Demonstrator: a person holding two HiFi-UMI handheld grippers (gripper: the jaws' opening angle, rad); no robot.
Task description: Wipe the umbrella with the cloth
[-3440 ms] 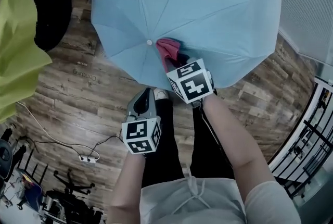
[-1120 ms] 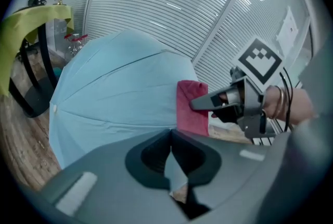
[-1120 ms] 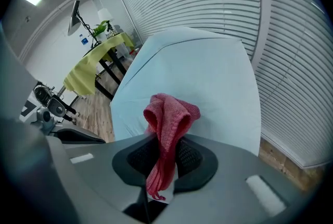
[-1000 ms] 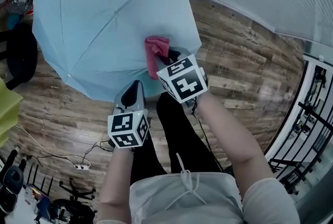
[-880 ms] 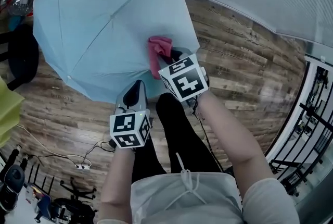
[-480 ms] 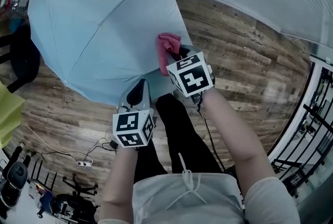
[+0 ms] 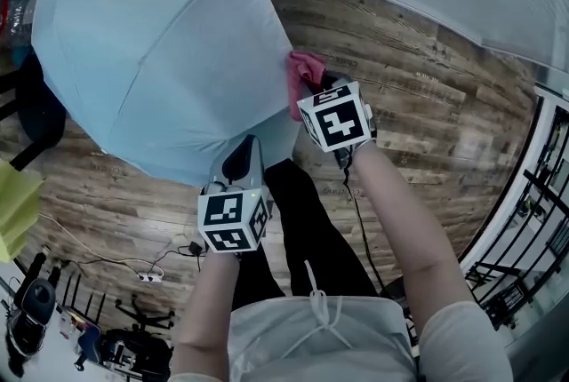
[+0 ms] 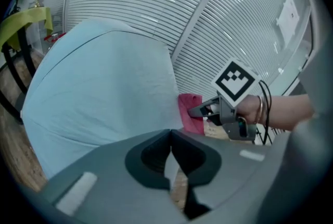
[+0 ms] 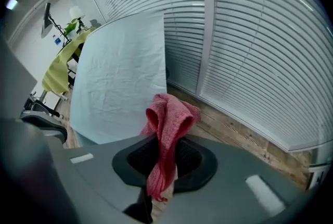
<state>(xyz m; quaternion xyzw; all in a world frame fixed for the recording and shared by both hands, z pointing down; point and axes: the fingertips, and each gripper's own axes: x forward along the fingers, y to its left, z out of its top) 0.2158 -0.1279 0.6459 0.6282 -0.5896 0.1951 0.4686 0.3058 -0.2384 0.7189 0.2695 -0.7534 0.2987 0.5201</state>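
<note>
Spreading open above the wood floor [image 7: 427, 105], the umbrella [image 7: 151, 60] has the cloth [image 9: 169, 119] at its right rim, pinched tight in the right tool [image 9: 165, 163] for wiping. The left tool [image 8: 170, 137] is closed, apparently nipping the near rim to steady it.

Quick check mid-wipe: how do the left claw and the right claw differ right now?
The right claw pinches the red cloth, while the left claw is closed on a pale sliver, seemingly the rim of the umbrella. In the head view, the right claw sits at the canopy's right-hand edge and the left claw at its near edge. Both are shut at the umbrella's border.
</note>
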